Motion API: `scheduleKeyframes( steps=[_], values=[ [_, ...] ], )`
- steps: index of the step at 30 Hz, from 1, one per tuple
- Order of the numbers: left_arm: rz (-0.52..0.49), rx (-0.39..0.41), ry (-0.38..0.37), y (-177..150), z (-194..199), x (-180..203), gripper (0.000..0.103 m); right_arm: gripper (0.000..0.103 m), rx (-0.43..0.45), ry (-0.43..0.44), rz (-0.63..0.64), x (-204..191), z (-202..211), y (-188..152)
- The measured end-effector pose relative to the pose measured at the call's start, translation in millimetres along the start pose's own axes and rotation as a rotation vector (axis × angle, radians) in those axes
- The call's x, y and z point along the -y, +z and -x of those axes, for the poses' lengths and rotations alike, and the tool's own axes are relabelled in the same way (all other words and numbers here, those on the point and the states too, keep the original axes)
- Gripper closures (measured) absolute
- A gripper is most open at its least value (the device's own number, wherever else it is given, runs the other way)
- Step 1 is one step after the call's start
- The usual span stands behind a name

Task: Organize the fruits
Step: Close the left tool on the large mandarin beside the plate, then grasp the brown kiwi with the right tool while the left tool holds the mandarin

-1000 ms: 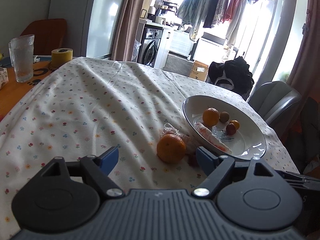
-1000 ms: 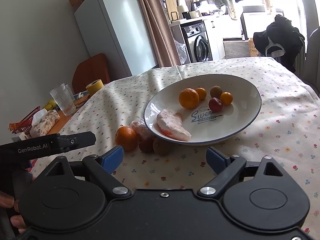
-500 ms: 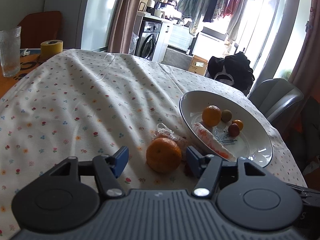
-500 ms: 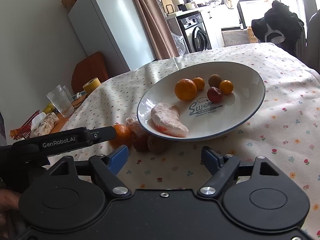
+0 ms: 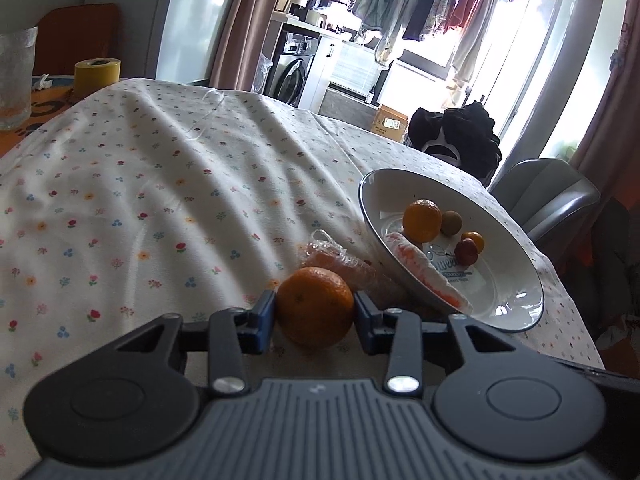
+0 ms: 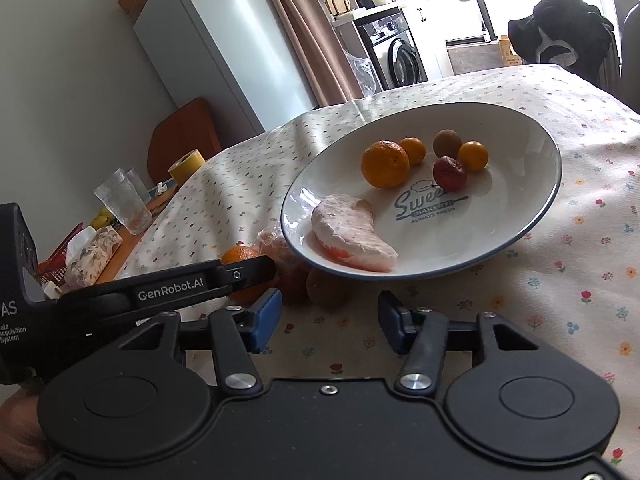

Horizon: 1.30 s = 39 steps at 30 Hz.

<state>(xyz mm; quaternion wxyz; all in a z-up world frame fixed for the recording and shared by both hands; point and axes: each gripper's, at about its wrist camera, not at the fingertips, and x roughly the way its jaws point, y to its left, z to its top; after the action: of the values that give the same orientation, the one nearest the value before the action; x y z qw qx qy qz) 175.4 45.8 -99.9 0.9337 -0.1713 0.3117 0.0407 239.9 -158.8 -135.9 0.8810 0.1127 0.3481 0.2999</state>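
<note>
White plate (image 6: 536, 208), right of centre, holds an orange, small fruits and a wrapped piece. Left hand-held gripper (image 5: 315, 312), its jaws just closing, now clamps the orange (image 5: 315, 306) on the table (image 5: 120, 200); earlier it stood wide. Right hand-held gripper (image 6: 328, 322), narrowing, points downward, empty.

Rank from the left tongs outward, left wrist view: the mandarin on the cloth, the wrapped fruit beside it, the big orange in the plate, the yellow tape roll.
1. mandarin: between the left tongs, whose jaws have just been closing on it.
2. wrapped fruit: just behind it, on the tablecloth.
3. big orange: right, in the plate.
4. yellow tape roll: far left.
</note>
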Motion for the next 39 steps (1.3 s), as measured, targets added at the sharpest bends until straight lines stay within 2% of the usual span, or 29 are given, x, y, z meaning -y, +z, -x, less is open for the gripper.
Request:
scheduleKeyframes(
  steps=[13, 16, 18, 20, 27, 39],
  values=[
    [0.023, 0.011, 0.016, -13.8, 28.7, -12.6, 0.063, 0.058, 0.014, 0.028, -0.030, -1.4, -13.4, 3.1],
    [0.023, 0.015, 0.020, -15.4, 33.8, -14.8, 0.063, 0.064, 0.013, 0.034, -0.036, 0.1, -14.7, 2.9],
    [0.027, 0.019, 0.023, -16.6, 37.1, -16.7, 0.063, 0.079, 0.010, 0.039, -0.045, 2.0, -16.6, 2.9],
    [0.031, 0.022, 0.027, -17.7, 40.3, -18.5, 0.063, 0.081, 0.004, 0.070, -0.068, 5.3, -17.3, 2.3],
    [0.033, 0.039, 0.026, -18.8, 51.3, -17.2, 0.063, 0.081, 0.002, 0.103, -0.043, -4.5, -8.6, -3.8],
    [0.000, 0.064, -0.002, -15.6, 69.4, 6.5, 0.063, 0.081, 0.036, 0.091, -0.020, -10.4, 19.3, -0.8]
  ],
)
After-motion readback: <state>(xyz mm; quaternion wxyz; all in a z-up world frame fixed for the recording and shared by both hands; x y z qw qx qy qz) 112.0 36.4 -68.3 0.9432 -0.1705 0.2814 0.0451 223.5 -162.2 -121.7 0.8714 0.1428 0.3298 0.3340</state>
